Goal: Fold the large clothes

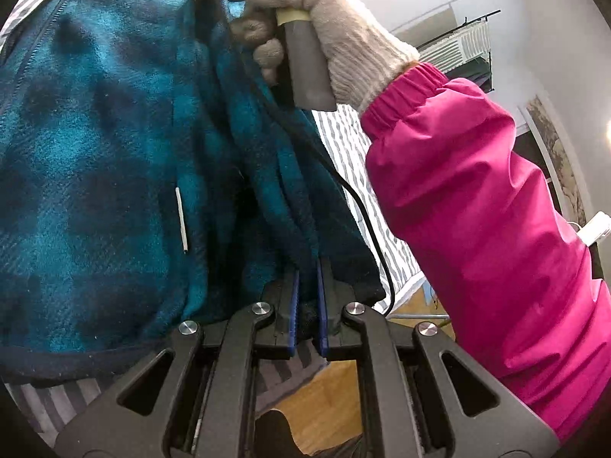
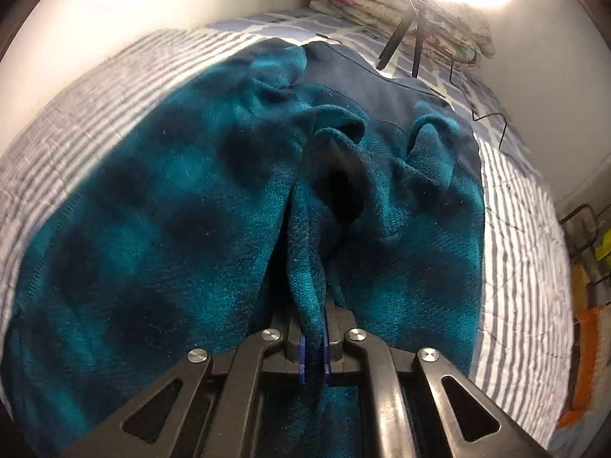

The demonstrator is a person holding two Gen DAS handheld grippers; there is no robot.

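Note:
A large teal and dark-blue plaid fleece garment (image 2: 160,198) lies spread over a striped bed, with a navy lining panel (image 2: 359,76) showing at its far end. In the right wrist view my right gripper (image 2: 315,337) is shut on a raised fold of the fleece, which stands up in a ridge between the blue pads. My left gripper (image 1: 307,280) is shut on another bunched edge of the same garment (image 1: 95,145), which hangs as a curtain in front of it. A gloved hand (image 1: 336,26) in a pink sleeve (image 1: 477,210) grips the other tool's grey handle (image 1: 305,61) above.
The grey-and-white striped bedspread (image 2: 519,252) runs under the garment to a white wall. At the bed's far end stand a small black tripod (image 2: 401,38), a folded floral quilt (image 2: 401,4) and a bright lamp. A black cable (image 1: 366,213) hangs beside the fleece. Wooden floor (image 1: 324,400) shows below.

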